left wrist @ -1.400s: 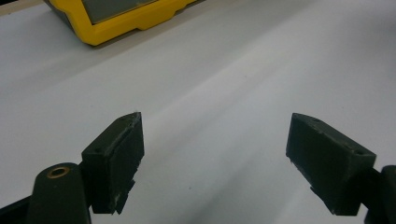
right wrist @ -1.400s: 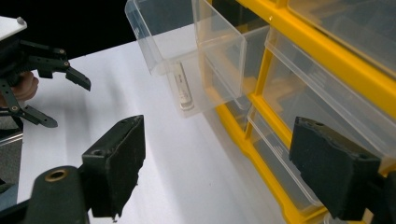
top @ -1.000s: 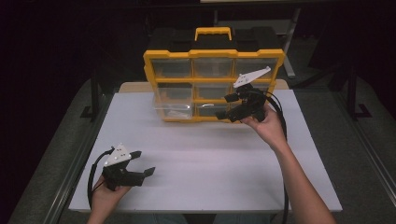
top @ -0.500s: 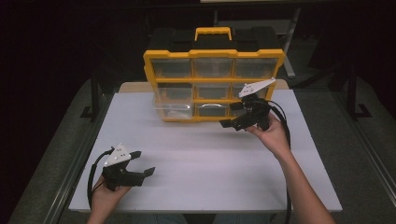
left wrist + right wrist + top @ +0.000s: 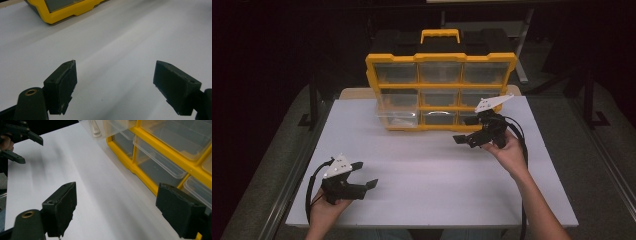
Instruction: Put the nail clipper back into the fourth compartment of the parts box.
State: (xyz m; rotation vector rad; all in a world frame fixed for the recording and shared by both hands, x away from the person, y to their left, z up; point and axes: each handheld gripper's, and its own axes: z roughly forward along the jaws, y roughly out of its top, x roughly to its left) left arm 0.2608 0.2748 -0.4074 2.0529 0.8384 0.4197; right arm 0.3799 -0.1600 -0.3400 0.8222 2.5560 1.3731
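At the far edge of the white table [image 5: 427,175], centred: a yellow organiser case [image 5: 441,90] standing upright, black handle-side body behind it, clear drawers [image 5: 440,72] in three rows facing the near edge. Lower left drawer [image 5: 398,112] pulled out, projecting over the table top; contents not legible, something pale and slender inside as seen in the right gripper view [image 5: 96,128].

Near the right edge, just in front of the case's lower right corner: right gripper [image 5: 467,134] held in a hand [image 5: 511,152], clear of the surface, jaws spread wide and empty, pointing toward the left edge. In its own view [image 5: 116,207], jaws far apart with bare table between them and the case's bottom drawers close alongside the right jaw.

At the near left corner: left gripper [image 5: 364,175] held in a hand [image 5: 324,212], low over the table, jaws wide apart, nothing between them. In its own view [image 5: 113,85], bare white surface between the jaws; yellow corner of the case [image 5: 65,10] well beyond.
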